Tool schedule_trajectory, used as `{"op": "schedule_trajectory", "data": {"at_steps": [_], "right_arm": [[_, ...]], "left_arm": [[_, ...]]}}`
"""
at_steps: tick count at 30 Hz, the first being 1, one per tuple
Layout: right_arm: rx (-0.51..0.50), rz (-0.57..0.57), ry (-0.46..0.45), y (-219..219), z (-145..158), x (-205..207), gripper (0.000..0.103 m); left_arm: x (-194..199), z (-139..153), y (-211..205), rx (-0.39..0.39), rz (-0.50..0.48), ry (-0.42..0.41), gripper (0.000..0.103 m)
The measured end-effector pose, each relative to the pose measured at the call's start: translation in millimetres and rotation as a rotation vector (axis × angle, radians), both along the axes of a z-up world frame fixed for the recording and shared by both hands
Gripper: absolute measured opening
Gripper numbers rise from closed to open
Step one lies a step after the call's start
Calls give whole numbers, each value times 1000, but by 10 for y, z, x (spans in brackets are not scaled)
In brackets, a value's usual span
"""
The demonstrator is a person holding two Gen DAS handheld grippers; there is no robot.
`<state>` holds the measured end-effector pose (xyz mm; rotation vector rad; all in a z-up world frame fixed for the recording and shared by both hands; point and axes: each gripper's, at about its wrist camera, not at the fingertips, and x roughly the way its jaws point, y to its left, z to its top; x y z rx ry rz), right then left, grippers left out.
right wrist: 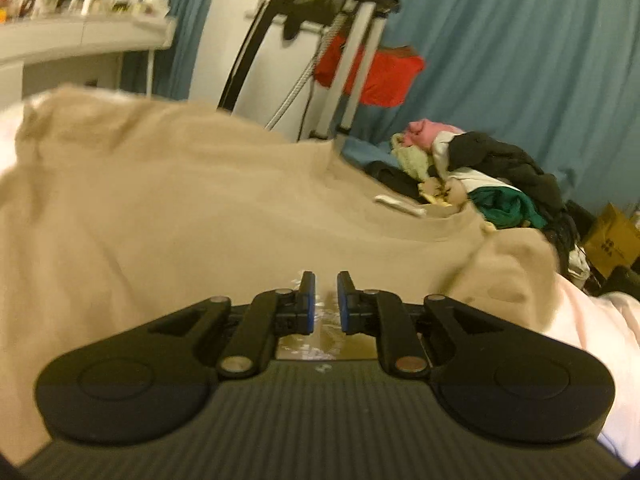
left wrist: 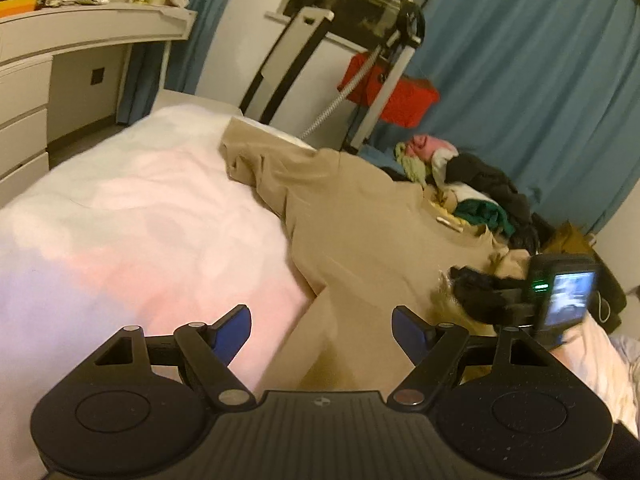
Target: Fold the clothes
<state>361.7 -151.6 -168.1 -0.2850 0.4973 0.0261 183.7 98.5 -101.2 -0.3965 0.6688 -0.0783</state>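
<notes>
A beige shirt (left wrist: 352, 224) lies spread on the pale pink bed (left wrist: 140, 220), collar toward the clothes pile. My left gripper (left wrist: 322, 320) is open and empty, just above the shirt's near edge. The right gripper (left wrist: 472, 284) shows at the right of the left wrist view, low over the shirt's right side. In the right wrist view the shirt (right wrist: 200, 208) fills the frame and my right gripper (right wrist: 323, 280) has its jaws nearly closed, with a narrow gap, down at the cloth; a grip on the fabric is not clear.
A pile of dark, green and pink clothes (left wrist: 476, 184) lies at the bed's far right (right wrist: 492, 176). A garment steamer stand with a red item (left wrist: 392, 88) stands behind the bed before blue curtains. A white dresser (left wrist: 60, 52) is at left. A cardboard box (right wrist: 612, 240) sits at right.
</notes>
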Motion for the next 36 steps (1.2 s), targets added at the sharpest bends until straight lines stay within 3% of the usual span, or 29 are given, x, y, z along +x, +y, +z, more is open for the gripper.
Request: {"op": "schedule_trajectory", "data": {"at_steps": [1,4,6,10,12,19,27,31,36], "right_arm": [[36,-12,-11,-67,92,-105,20],[145,-46,-43,-270,366,-422,50],[204,-46,-81,-347,573,-804,79],[265,-26,-140,-341,871,-1593,81],[321,-40,-163,-342,971,-1961,91],[499,-127,-195,-543,1000,-2897,91],[498,-278,-244,-915,997,-3106,91],[510,-310,-266,-1103,931,-3080,91],[420,-349,-272,-1236,799,-2963,91]], "left_arm": [[16,-1,-37,10,-9,-6,79],[25,21,-163,56,-38,-34,79],[-23,46,-253,93,-60,-54,78],[-220,129,-410,136,-122,-85,79],[-358,185,-489,167,-155,-109,79],[-791,293,-747,259,-263,-164,79],[-1021,290,-1076,360,-379,-206,79],[-823,126,-1593,496,-570,-168,71],[-348,-68,-2374,704,-666,-244,67]]}}
